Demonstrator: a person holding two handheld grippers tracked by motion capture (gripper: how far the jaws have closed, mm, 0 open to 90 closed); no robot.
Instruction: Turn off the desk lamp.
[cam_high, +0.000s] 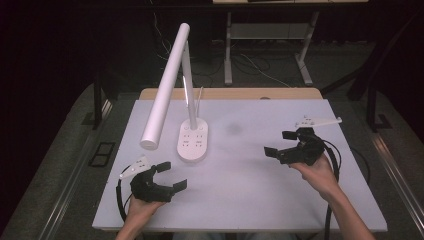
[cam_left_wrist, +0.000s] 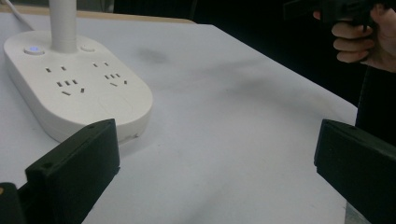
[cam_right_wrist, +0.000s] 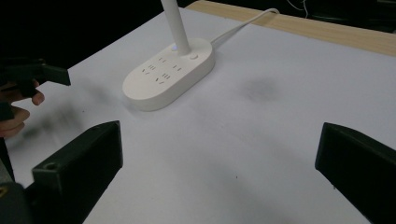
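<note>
Left gripper (cam_high: 172, 175) jaws apart, empty, near white oval plastic lamp base with sockets (cam_high: 193, 141). Right gripper (cam_high: 280, 144) jaws apart too, well right of base, over white table (cam_high: 250, 185).

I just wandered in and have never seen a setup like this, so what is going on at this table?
A person sits at a white table with a black two-jaw gripper in each hand. The left gripper sits near the front left and the right gripper near the right edge. Both stand open and hold nothing. Between them, closer to the left one, stands a white desk lamp whose oval base carries power sockets, with a white cord running off the back. Neither gripper touches the lamp yet.
</note>
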